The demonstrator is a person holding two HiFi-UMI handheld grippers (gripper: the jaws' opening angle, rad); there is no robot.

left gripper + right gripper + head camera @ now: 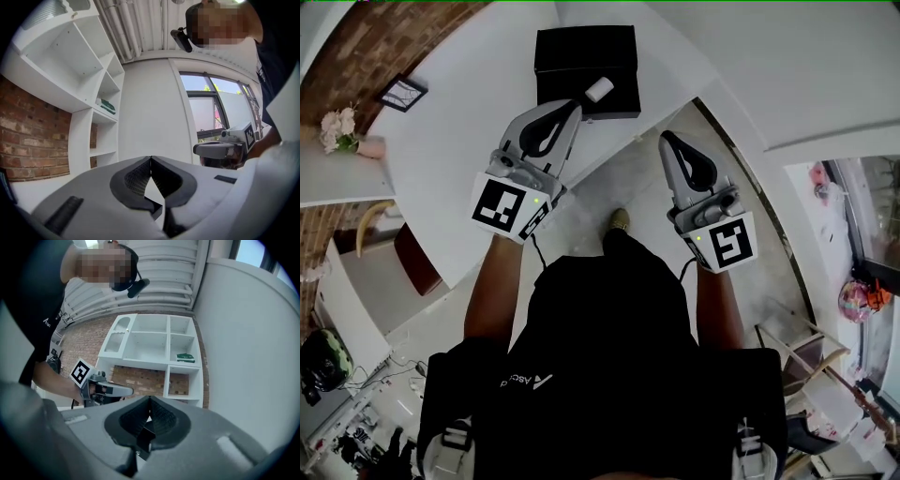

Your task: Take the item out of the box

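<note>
Task thing: a small white item (600, 90), seemingly cylindrical, lay on the near half of the black box (581, 47). It was too small to identify further.
Box: it sat on the white surface (459, 131), close to the surface's near edge. It appeared to lie open in two halves, though this could not be confirmed.
Left gripper (572, 111): jaws were together with nothing between them. It was held just in front of the box's near left corner, not touching it.
Right gripper (668, 139): jaws were together and empty. It was held over the floor (609, 178), beside the surface's edge and apart from the box.
Gripper views: both looked upward at a white shelf unit (154, 343) and a brick wall (28, 136). Neither showed the box or the item.
Progress, as judged: extraction had not begun and the item was untouched.
Risk 1: an approach with closed jaws would push the item instead of taking it. The jaws needed parting first.
Risk 2: a rounded item could roll or squirt out under an off-centre pinch.
Risk 3: the box looked light and unrestrained. A nudge could slide it toward the near edge, so the free gripper could well steady it.
Risk 4: with both gripper cameras aimed high, alignment depended on the head view alone until the jaws tipped down.
</note>
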